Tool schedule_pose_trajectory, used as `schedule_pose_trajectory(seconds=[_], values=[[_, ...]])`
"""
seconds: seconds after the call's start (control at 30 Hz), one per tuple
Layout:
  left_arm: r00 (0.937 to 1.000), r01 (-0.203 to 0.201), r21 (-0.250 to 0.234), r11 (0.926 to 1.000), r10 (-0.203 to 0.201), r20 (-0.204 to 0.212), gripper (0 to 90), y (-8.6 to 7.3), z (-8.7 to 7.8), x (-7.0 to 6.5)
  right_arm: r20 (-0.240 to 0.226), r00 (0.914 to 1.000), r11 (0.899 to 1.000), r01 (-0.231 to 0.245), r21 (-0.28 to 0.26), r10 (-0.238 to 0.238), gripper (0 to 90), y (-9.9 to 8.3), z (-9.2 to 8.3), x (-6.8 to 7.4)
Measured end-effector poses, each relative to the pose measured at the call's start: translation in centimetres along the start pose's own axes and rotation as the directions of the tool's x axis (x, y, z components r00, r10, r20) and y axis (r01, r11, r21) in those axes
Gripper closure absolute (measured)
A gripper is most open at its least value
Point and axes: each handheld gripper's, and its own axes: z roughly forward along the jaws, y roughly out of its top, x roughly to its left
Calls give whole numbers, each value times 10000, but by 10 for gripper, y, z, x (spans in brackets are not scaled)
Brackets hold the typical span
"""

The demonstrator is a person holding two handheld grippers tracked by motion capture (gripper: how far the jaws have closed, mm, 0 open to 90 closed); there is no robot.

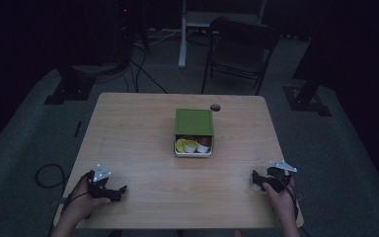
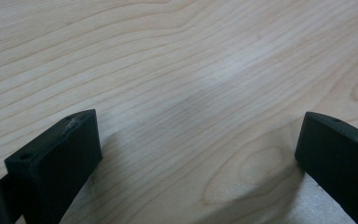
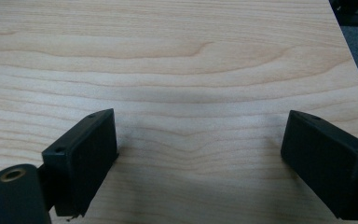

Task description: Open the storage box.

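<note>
L gripper (image 1: 109, 189) & R gripper (image 1: 262, 178): jaws wide apart, empty, low over table (image 1: 143, 143).

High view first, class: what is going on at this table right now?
A person sits at a wooden table with a two-jaw gripper in each hand. The left gripper and the right gripper rest near the table's near corners, jaws open, with nothing between them. In the middle stands a white box with a green lid covering its far part, so the yellow, white and reddish items inside show at the near end. Nothing is touched yet.
</note>
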Motion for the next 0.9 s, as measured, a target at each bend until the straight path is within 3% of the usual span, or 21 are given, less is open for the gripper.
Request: schedule_pose_trajectory(seconds=[0.3,0.43,0.9], values=[[9985,-395,-55,9992,397,390,9,1,1,-2,-4,10000,10000,8,-3,-8,101,0,0,0],[9967,-723,-151,9973,728,352,13,3,2,-5,-5,10000,10000,3,-2,-3,101,0,0,0],[9816,-1752,-336,9840,1772,708,14,28,10,-29,-4,10000,10000,6,-5,-6,101,0,0,0]])
